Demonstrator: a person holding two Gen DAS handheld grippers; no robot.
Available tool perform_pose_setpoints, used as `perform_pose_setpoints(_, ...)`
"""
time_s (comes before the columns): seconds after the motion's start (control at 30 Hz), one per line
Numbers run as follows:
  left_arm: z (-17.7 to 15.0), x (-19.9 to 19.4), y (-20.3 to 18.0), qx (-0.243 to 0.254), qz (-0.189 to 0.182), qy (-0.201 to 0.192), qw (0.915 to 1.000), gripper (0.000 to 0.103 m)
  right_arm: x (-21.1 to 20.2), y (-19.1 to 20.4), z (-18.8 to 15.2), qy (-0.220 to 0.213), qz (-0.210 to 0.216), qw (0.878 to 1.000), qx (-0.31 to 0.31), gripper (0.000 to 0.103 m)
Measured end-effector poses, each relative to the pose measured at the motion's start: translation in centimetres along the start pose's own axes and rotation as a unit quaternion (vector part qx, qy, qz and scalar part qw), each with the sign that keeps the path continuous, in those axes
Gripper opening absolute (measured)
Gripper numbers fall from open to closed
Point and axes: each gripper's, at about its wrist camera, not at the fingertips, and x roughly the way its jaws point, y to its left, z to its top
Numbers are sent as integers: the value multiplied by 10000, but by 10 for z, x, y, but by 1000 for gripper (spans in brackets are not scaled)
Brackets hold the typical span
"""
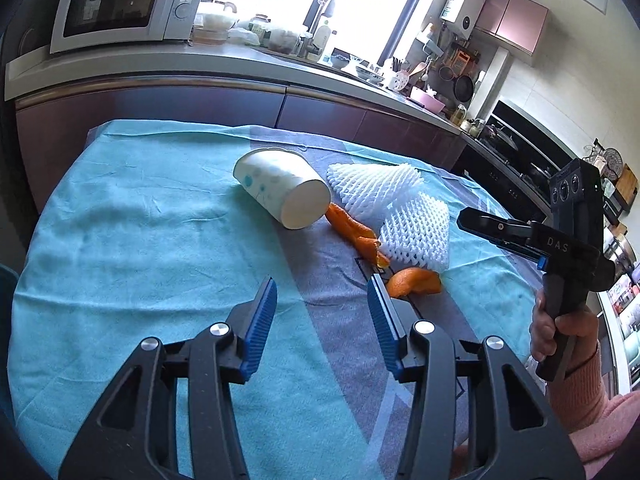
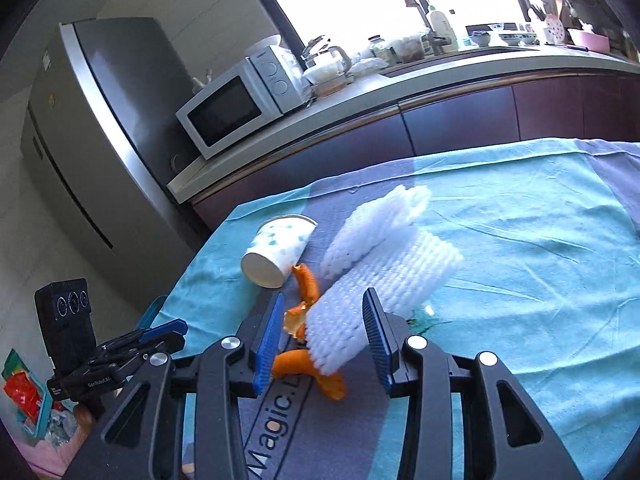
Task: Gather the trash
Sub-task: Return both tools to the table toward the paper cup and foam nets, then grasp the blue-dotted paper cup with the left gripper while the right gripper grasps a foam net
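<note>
Foam net [image 2: 360, 300] | between parted right gripper [image 2: 320, 344] jaws, unpinched | left gripper [image 1: 320, 320] jaws parted, empty

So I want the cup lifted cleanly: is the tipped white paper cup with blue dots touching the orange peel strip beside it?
Touching. In the left wrist view the peel strip runs right up under the paper cup's base edge, with no cloth between them.

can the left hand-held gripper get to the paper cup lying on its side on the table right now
Probably yes. The left hand-held gripper stands open and empty, and the blue cloth between it and the paper cup is bare. The orange peels and foam nets lie off to the cup's right.
</note>
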Motion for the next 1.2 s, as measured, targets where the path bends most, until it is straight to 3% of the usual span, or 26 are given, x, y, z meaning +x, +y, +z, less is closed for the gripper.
perform_pose_setpoints(0.2, 19, 22, 3, -121, 168, 118, 9997, 54, 3, -24, -1, -17, -188, 9994, 303, 52)
perform_pose_setpoints(0.83, 76, 93, 11, -655, 480, 413, 9958, 68, 27, -47, 8, 95, 148, 9971, 741, 54)
perform_pose_setpoints(0.93, 78, 101, 8, -683, 527, 422, 9954, 66, 28, -47, 10, 88, 179, 9970, 743, 51)
perform_pose_setpoints(1.07, 79, 107, 10, -738, 518, 457, 9949, 59, 28, -47, 9, 101, 231, 9971, 724, 33)
perform_pose_setpoints(1.2, 76, 104, 13, -816, 469, 391, 9948, 59, 26, -44, 5, 92, 307, 9971, 686, 19)
